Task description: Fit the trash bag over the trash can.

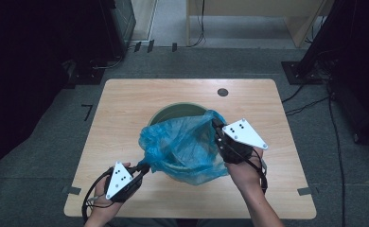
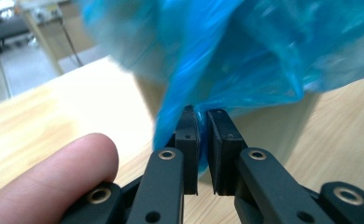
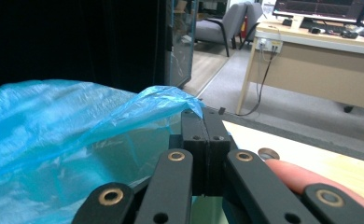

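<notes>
Both tongs are clamped on the thin blue plastic bag: left tongs at 7 o'clock, right tongs at 2 o'clock; it drapes the round green bin mid-worktop, its mouth still to be fitted round the rim

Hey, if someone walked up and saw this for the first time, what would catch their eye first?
Probably the bright blue plastic bag, crumpled over the green bin in the middle of the wooden table. Next, the two grippers pulling it apart: the left gripper pinches the bag's near-left edge, and the right gripper is clamped on its right edge.
</notes>
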`<state>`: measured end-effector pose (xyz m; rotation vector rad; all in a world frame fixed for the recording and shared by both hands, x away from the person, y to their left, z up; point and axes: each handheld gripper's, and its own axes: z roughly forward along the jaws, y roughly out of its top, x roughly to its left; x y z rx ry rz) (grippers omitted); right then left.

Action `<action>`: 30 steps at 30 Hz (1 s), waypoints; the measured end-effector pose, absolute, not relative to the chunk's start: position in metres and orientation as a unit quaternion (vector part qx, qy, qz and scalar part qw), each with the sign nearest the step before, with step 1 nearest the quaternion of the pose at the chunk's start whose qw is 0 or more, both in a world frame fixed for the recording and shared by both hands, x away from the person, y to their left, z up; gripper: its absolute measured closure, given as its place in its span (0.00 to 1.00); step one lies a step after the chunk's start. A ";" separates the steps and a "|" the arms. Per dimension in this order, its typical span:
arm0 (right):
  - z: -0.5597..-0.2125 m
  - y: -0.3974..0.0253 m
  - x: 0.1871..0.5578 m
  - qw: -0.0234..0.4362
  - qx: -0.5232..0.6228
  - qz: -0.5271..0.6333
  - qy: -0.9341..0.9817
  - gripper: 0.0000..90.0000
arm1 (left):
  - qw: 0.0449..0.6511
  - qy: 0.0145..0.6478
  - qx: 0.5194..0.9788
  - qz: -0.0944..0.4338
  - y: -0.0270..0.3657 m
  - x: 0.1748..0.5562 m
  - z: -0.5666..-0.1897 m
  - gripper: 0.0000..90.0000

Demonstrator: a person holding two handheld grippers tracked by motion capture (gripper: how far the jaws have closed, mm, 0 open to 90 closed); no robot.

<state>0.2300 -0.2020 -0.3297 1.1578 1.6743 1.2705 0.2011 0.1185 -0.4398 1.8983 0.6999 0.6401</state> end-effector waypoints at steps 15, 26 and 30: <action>-0.351 -0.211 0.261 0.372 0.468 0.469 0.650 1.00 | 0.532 0.333 0.733 0.262 0.129 0.218 -0.411 0.71; -0.359 -0.225 0.295 0.317 0.471 0.487 0.663 1.00 | 0.552 0.367 0.714 0.225 0.126 0.253 -0.407 0.81; -0.372 -0.235 0.302 0.279 0.492 0.498 0.657 1.00 | 0.558 0.382 0.707 0.209 0.125 0.260 -0.409 0.84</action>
